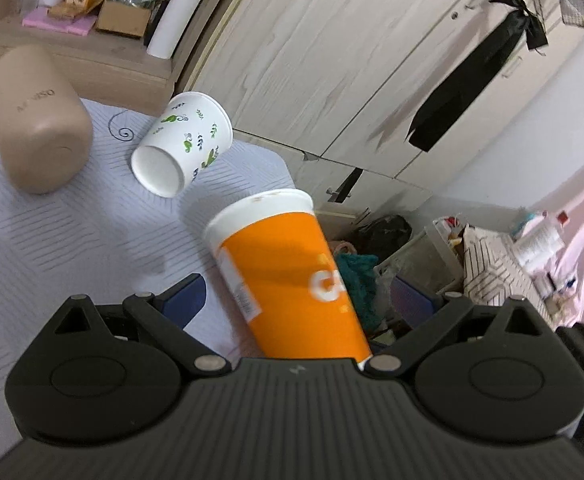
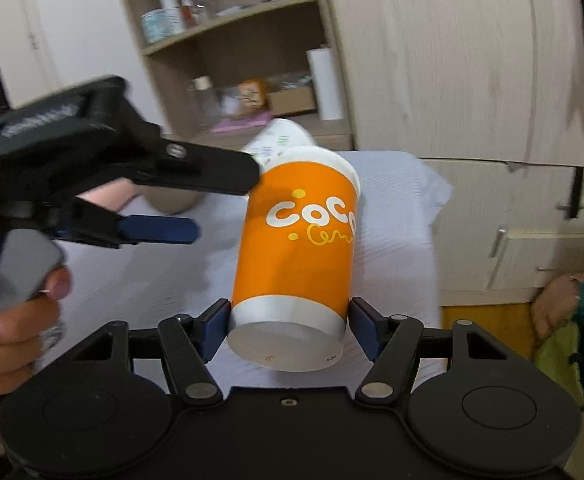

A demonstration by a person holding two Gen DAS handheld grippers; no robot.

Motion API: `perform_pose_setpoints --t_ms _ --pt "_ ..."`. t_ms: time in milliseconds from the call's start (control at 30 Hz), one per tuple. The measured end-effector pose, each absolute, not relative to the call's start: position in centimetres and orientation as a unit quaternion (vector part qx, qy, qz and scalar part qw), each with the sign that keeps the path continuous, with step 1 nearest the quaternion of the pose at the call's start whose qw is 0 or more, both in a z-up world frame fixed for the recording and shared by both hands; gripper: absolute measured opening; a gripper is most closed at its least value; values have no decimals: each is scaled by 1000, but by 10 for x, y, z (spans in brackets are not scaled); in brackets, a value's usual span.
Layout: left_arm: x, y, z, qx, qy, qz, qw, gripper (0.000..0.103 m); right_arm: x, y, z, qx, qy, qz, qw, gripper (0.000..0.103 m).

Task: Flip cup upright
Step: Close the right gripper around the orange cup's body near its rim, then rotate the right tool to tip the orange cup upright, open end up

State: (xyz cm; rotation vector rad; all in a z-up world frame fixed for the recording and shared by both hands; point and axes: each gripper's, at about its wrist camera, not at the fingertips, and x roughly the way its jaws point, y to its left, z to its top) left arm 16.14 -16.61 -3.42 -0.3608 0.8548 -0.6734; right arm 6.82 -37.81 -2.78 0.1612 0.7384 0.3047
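Table (image 2: 391,216), covered in a pale cloth, with a tan canister (image 1: 36,120) lying on it. Orange cup (image 2: 295,248) held above the table, base toward the right gripper (image 2: 288,326), whose 2 blue pads press its lower white band on either side. Left gripper (image 1: 299,300) spread wide about the cup's side, its blue fingers (image 1: 184,296) apart from the wall. White leaf-print cup (image 1: 184,142) lies on its side near the canister.
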Motion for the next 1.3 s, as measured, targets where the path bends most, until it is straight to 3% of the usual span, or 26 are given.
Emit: perform_pose_setpoints --t_ms 300,467,700,800,1300 --pt "145 -121 -49 -183 417 -286 843 94 57 -336 -22 92 368 199 904 68" --pt "153 -104 -56 -198 419 -277 842 77 66 -330 -23 110 377 212 895 68" --pt "165 -99 -71 -252 434 -302 810 72 82 -345 -26 146 371 220 890 84" --pt "167 -103 -74 -250 435 -302 811 63 96 -350 -33 169 375 218 885 86" --pt "155 -104 -69 -215 478 -317 791 65 94 -343 -38 164 379 245 877 82"
